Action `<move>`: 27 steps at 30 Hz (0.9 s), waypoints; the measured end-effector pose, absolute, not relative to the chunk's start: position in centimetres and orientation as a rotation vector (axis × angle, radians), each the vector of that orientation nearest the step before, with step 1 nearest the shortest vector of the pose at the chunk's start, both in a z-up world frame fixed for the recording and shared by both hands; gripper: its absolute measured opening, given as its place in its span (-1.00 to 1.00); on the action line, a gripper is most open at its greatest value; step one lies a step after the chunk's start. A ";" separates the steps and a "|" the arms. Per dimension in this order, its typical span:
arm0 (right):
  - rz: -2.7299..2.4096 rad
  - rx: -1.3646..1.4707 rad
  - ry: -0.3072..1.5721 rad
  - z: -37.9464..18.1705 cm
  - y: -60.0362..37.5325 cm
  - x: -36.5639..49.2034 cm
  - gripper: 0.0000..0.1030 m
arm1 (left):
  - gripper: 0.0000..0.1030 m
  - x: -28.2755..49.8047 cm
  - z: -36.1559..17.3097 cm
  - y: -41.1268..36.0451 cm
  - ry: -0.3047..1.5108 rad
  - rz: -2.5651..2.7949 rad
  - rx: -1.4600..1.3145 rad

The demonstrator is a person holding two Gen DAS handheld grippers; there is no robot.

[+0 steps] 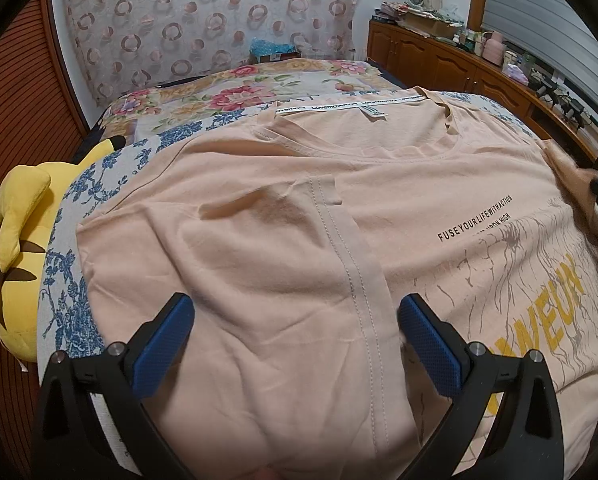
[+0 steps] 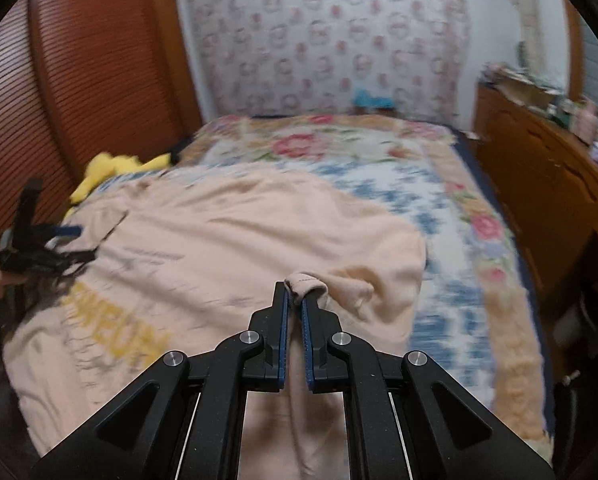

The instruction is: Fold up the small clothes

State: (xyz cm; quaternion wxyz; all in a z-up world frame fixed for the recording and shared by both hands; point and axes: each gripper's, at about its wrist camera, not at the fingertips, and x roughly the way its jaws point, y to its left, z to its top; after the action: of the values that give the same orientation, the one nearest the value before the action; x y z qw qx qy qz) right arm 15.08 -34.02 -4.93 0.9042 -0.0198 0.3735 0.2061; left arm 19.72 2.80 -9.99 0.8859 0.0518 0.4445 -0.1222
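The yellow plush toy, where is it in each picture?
Left wrist view: the yellow plush toy lies at the far left edge, beside the peach T-shirt.
Right wrist view: blurred, upper left, beyond the shirt.
Shared landmark: the shirt's yellow print.

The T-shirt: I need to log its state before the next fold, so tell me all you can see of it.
The T-shirt is peach, soft cotton-looking, lying front up on the floral bedspread, with black and yellow print. One sleeve is folded inward across the chest. The right gripper pinches the other sleeve's bunched hem; the left gripper hovers open above it.
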 end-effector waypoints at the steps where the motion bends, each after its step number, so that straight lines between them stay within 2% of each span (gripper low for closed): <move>1: 0.437 -0.054 0.785 -5.5 -33.2 15.0 -0.92 | 1.00 19.7 -10.0 2.8 0.924 -0.254 0.108; 4: 0.453 -0.064 0.826 -6.9 -31.8 14.9 -0.92 | 1.00 19.7 -10.0 2.8 0.924 -0.254 0.108; 8: 0.434 -0.059 0.859 -7.7 -31.6 14.9 -0.61 | 1.00 19.7 -10.0 2.8 0.924 -0.254 0.107; 12: 0.421 -0.060 0.857 -6.9 -31.9 14.8 -0.44 | 1.00 19.7 -10.0 2.8 0.924 -0.254 0.108; 19: 0.373 -0.063 0.786 -3.8 -34.1 14.3 -0.34 | 1.00 19.7 -10.0 2.8 0.924 -0.254 0.107; 27: 0.252 -0.043 0.878 -6.9 -37.8 16.7 -0.34 | 1.00 19.7 -10.0 2.8 0.924 -0.254 0.107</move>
State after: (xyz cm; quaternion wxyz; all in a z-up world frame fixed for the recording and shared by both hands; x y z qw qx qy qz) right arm 16.69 -37.81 -6.90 0.8973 -0.0207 0.4237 0.1218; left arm 19.74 2.78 -10.04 0.8859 0.0516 0.4445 -0.1222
